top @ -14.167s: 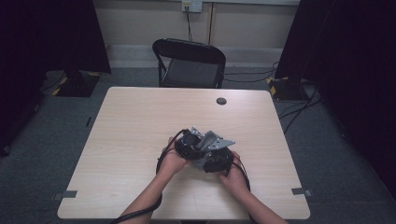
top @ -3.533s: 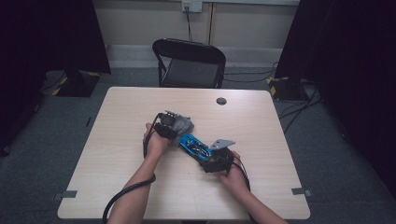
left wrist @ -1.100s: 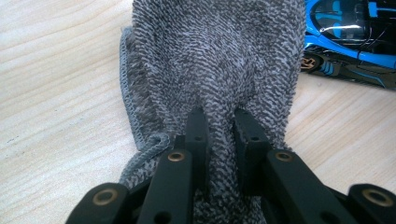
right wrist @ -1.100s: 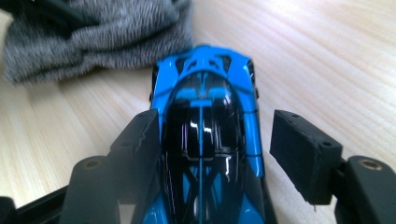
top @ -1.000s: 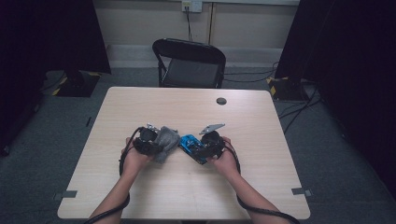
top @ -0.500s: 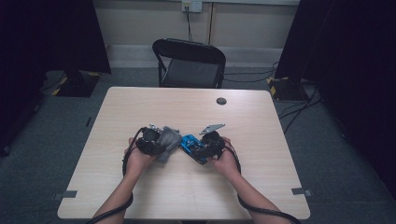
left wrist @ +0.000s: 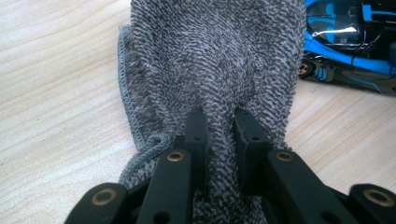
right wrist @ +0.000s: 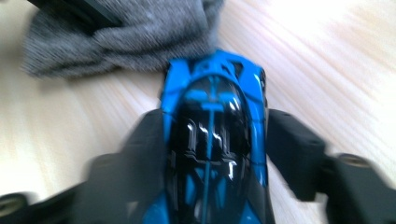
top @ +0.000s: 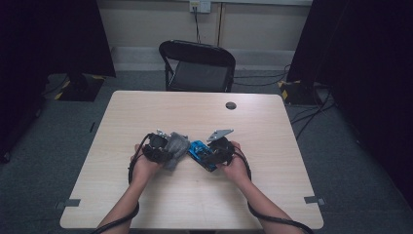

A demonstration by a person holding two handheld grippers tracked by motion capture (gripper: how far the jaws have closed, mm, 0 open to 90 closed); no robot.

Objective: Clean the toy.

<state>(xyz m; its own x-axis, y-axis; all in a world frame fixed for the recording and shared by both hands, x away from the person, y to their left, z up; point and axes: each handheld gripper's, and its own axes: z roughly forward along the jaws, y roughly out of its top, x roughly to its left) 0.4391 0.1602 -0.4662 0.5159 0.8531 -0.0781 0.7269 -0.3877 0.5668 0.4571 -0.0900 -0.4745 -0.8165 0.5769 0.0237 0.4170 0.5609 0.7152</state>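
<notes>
A grey knitted cloth (top: pixel 177 146) lies bunched on the table, and my left gripper (top: pixel 169 149) is shut on its near end. In the left gripper view the two black jaws (left wrist: pixel 219 119) pinch a fold of the cloth (left wrist: pixel 210 56). Just right of it sits a blue and black toy car (top: pixel 198 151), also seen in the left gripper view (left wrist: pixel 345 28). My right gripper (top: pixel 205 155) has just been closing its jaws, which now stand against both sides of the car (right wrist: pixel 212 126). The cloth (right wrist: pixel 116 32) touches the car's far end.
The light wooden table (top: pixel 195 112) has a small black round cap (top: pixel 231 105) near its far edge. A black folding chair (top: pixel 197 63) stands behind the table. Cables trail from both grippers toward the near edge.
Over the last second both hands keep their places. A few seconds back the left hand held the cloth farther up the table; it has since come toward the near left.
</notes>
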